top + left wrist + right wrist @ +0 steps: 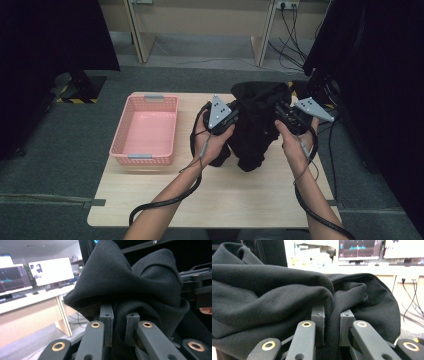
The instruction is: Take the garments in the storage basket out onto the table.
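Black, soft fleece cloth, a bunched garment (256, 120), hangs between my two grippers above the pale wooden table (220, 192), its lower folds drooping toward the tabletop below the fingers. My left gripper (119, 326) has its jaws drawn narrow with a fold of the fabric pinched between the pads; the cloth billows up and over the fingertips. My right gripper (332, 326) holds the same way, jaws nearly together on a ridge of cloth that rises just ahead of its fingers.

I judge this to be the carrying or arranging step: the garment is gripped at two points and lifted, not yet laid out or put away. The next move, I think, calls for keeping both pinches firm while steering the bundle, perhaps toward the pink plastic mesh basket (146, 129), which sits well off to the outer side of my left gripper's fingers.

Trailing folds beneath the fingers could drag on the table or snag the basket rim. Dark stands flank the table.
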Motion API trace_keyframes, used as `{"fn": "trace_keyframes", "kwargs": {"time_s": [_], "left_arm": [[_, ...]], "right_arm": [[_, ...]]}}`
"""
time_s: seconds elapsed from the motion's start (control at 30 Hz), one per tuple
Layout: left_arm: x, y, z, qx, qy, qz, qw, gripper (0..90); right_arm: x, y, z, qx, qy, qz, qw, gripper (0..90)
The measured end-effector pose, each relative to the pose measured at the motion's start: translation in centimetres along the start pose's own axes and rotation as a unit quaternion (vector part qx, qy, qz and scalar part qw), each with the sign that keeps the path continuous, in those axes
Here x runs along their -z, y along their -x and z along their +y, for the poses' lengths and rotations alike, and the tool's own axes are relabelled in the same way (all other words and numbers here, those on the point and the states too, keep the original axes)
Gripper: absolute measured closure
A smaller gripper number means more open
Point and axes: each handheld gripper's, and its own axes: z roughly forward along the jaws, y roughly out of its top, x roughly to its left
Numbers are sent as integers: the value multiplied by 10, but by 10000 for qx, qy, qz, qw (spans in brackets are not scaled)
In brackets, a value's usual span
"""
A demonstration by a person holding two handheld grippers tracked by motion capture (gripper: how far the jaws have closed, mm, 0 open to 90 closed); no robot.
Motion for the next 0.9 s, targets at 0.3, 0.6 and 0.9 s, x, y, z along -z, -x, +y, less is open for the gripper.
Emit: {"fn": "trace_keyframes", "kwargs": {"time_s": [0.3, 0.6, 0.9], "left_arm": [[-11, 2, -43, 130, -538, -28, 9985, 785], [-21, 5, -86, 131, -1116, -27, 9937, 762], [-32, 8, -114, 131, -1523, -65, 9882, 743]], "right_arm": [[-13, 2, -44, 124, -556, -58, 9984, 786], [-24, -2, -80, 364, -990, -85, 9944, 771], [-37, -6, -123, 384, -1507, -87, 9878, 763]]}}
